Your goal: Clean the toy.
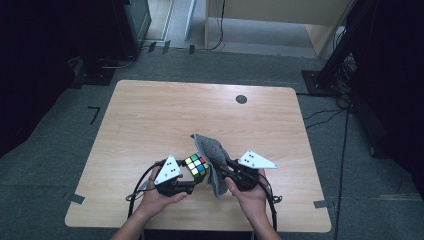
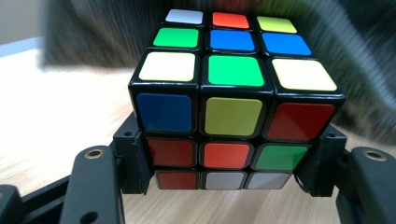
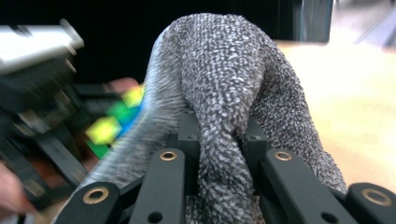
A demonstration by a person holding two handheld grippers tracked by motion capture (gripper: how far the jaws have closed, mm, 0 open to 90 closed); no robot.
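Above the table (image 1: 150, 115), the left gripper's (image 2: 224, 161) jaws clamp the cube (image 2: 233, 98); the right gripper's (image 3: 219, 140) jaws pinch the grey cloth (image 3: 224, 70).

No readable text, labels, brands or numbers anywhere; the cube (image 2: 236, 98) stickers are plain colours, the cloth (image 3: 224, 93) and table (image 1: 150, 115) carry no markings.

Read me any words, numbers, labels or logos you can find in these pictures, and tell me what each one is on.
None to read. The puzzle cube has plain coloured stickers, the grey cloth is bare, and the grey plates carry only small dots. The wooden table has no lettering.
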